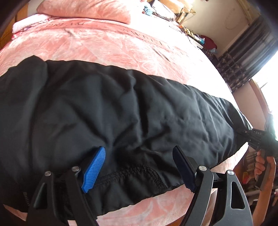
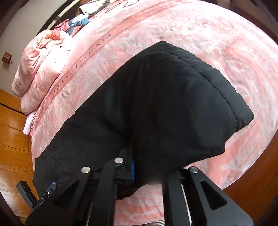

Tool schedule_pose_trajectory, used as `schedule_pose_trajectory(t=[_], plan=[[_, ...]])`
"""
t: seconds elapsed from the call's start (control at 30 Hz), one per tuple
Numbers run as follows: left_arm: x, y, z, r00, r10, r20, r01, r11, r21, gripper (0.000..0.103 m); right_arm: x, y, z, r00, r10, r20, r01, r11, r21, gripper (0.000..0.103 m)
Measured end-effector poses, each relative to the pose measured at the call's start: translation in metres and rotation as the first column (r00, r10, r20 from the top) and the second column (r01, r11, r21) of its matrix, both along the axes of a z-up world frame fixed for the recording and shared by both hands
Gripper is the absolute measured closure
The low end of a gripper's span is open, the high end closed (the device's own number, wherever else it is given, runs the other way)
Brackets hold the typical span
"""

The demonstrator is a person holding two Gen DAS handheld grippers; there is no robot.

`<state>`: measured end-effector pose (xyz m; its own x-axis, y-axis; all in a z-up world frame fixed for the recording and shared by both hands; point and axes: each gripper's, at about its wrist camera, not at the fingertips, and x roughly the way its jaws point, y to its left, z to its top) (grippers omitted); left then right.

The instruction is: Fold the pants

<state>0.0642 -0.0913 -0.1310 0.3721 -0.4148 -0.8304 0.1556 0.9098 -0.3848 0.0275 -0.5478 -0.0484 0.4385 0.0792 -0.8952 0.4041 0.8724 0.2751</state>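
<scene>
Black padded pants (image 1: pixel 121 107) lie stretched across a pink bedspread (image 1: pixel 97 41). My left gripper (image 1: pixel 139 166) hovers open over the waistband edge, its blue pad (image 1: pixel 97 168) to the left of the elastic seam and the dark pad to its right, neither pressing cloth. At the right edge of the left wrist view, my right gripper (image 1: pixel 243 130) pinches the leg end of the pants. In the right wrist view the pants (image 2: pixel 165 104) drape up over my right gripper (image 2: pixel 134 166). It is shut on the fabric, which hides most of its fingers. The hem corner hangs folded to the right.
Folded pink quilt (image 2: pixel 41 69) and pillow (image 1: pixel 83 10) sit at the head of the bed. A wooden floor (image 2: pixel 12 132) runs beside the bed. A cluttered shelf (image 1: pixel 206 41) and dark curtain (image 1: pixel 246 57) stand by a bright window. A person's hand (image 1: pixel 262 165) holds the right gripper's handle.
</scene>
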Motion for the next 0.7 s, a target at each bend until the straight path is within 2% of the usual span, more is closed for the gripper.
schedule_pose_trajectory(t=[0.07,0.17,0.23,0.3,0.37,0.47,0.53,0.6,0.7], plan=[[-0.008,0.02,0.012,0.999,0.043,0.021,-0.042,0.999,-0.018,0.023,0.004,0.025,0.026,0.997,0.068,0.036,-0.063,0.991,-0.121,0.096],[-0.016,0.052,0.027,0.993,0.111,0.039,-0.11,0.993,-0.04,0.022,0.014,0.087,0.06,0.974,0.209,0.082,-0.179,0.943,-0.282,0.095],[-0.021,0.073,0.035,0.986,0.158,0.051,-0.156,0.987,-0.041,0.021,0.023,0.134,0.073,0.943,0.317,0.097,-0.264,0.895,-0.359,0.093],[-0.024,0.091,0.04,0.978,0.199,0.064,-0.197,0.98,-0.036,0.021,0.028,0.178,0.078,0.9,0.423,0.101,-0.356,0.849,-0.39,0.088],[-0.026,0.108,0.043,0.97,0.234,0.066,-0.232,0.972,-0.03,0.02,0.033,0.222,0.073,0.853,0.514,0.088,-0.44,0.801,-0.407,0.087],[-0.028,0.134,0.044,0.954,0.294,0.057,-0.292,0.956,-0.041,0.02,0.032,0.28,0.054,0.783,0.622,0.024,-0.548,0.708,-0.445,0.088],[-0.034,0.148,0.045,0.943,0.328,0.05,-0.325,0.944,-0.057,0.02,0.032,0.308,0.036,0.74,0.672,-0.006,-0.614,0.672,-0.414,0.089],[-0.037,0.159,0.044,0.934,0.353,0.05,-0.35,0.935,-0.057,0.02,0.032,0.329,0.015,0.71,0.703,-0.041,-0.663,0.646,-0.379,0.089],[-0.036,0.17,0.041,0.926,0.375,0.044,-0.373,0.926,-0.057,0.02,0.031,0.355,-0.019,0.672,0.73,-0.125,-0.706,0.581,-0.406,0.089]])
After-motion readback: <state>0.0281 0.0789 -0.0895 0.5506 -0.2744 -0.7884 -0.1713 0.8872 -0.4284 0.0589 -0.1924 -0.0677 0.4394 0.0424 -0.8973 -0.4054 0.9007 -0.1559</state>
